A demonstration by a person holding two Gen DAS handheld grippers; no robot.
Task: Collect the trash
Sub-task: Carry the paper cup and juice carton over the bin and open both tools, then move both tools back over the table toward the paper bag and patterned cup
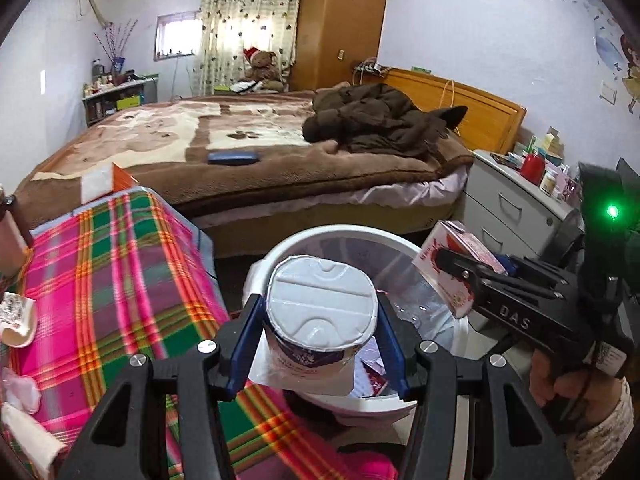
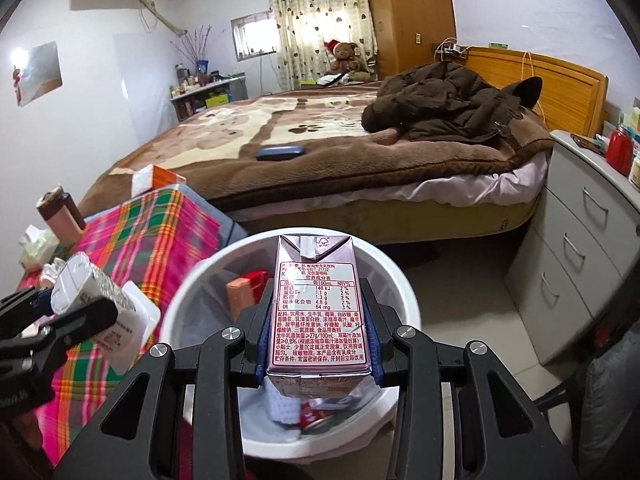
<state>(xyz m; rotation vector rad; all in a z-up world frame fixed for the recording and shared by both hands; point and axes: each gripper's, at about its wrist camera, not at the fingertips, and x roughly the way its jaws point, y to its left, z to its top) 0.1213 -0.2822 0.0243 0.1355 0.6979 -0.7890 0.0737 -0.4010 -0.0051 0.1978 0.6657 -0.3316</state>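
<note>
Left hand-held gripper (image 1: 322,340) clamped on a yogurt cup (image 1: 322,308) over the white trash bin (image 2: 384,280), right hand-held gripper (image 2: 318,344) clamped on a drink carton (image 2: 318,304) above the same bin, plaid-covered surface (image 1: 116,280) just beside, bed (image 1: 248,168) behind.

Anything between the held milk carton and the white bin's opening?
Nothing: the purple milk carton in the right gripper hangs over the open white bin, right wrist view.
</note>
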